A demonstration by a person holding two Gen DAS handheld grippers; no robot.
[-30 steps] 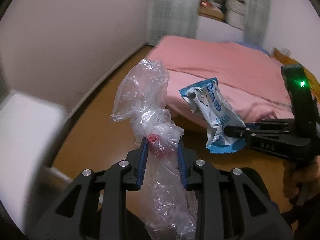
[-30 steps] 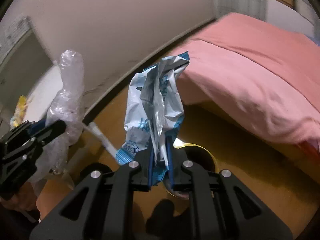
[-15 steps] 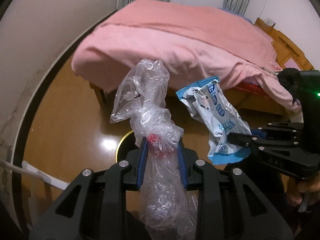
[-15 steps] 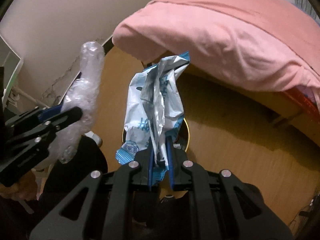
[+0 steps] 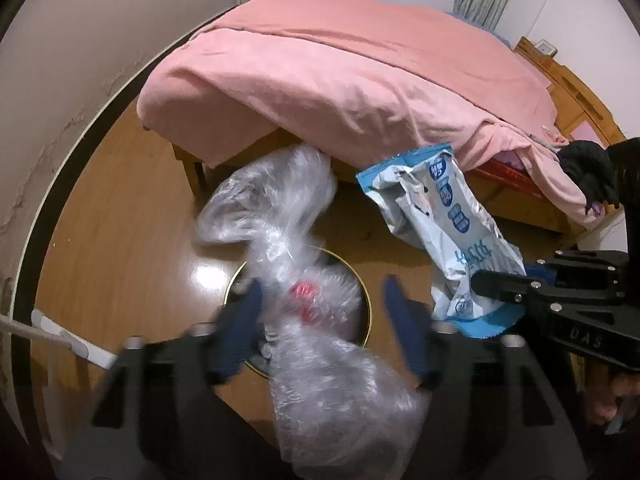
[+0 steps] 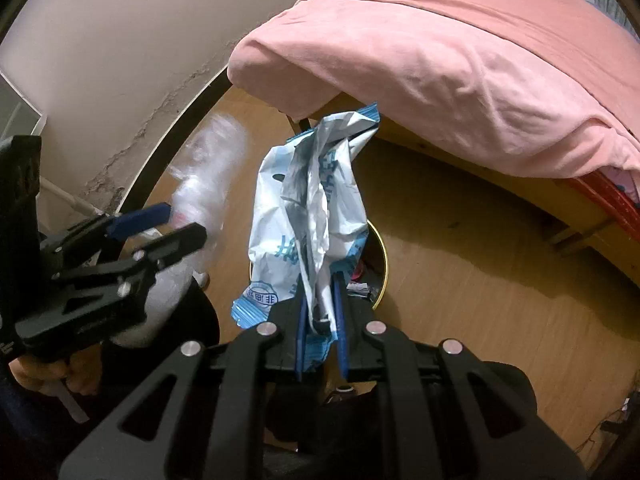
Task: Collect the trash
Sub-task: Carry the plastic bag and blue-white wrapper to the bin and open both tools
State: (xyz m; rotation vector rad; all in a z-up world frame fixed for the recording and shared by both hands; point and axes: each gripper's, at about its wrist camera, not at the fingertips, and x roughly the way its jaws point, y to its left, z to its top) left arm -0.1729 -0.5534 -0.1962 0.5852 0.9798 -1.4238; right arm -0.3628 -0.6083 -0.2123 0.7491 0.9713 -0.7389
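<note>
My left gripper (image 5: pixel 322 300) is open, its blue-padded fingers spread wide. A crumpled clear plastic bag (image 5: pixel 304 280) with something red inside is blurred between them, above a round gold-rimmed bin (image 5: pixel 366 300) on the floor. My right gripper (image 6: pixel 320 312) is shut on a blue and white foil wrapper (image 6: pixel 312 216), also above the bin (image 6: pixel 383 264). The wrapper shows in the left wrist view (image 5: pixel 448 232), and the left gripper (image 6: pixel 180 224) with the blurred bag (image 6: pixel 212 168) shows in the right wrist view.
A bed with a pink cover (image 5: pixel 360 72) stands close behind the bin on a wooden floor (image 5: pixel 120 220). A white wall (image 5: pixel 80 40) and a white pipe (image 5: pixel 60 336) are at the left. Some trash lies inside the bin (image 6: pixel 360 276).
My left gripper has opened and the clear plastic bag is loose and blurred between its fingers. Both grippers have tilted down over the bin. The right still holds the wrapper.
</note>
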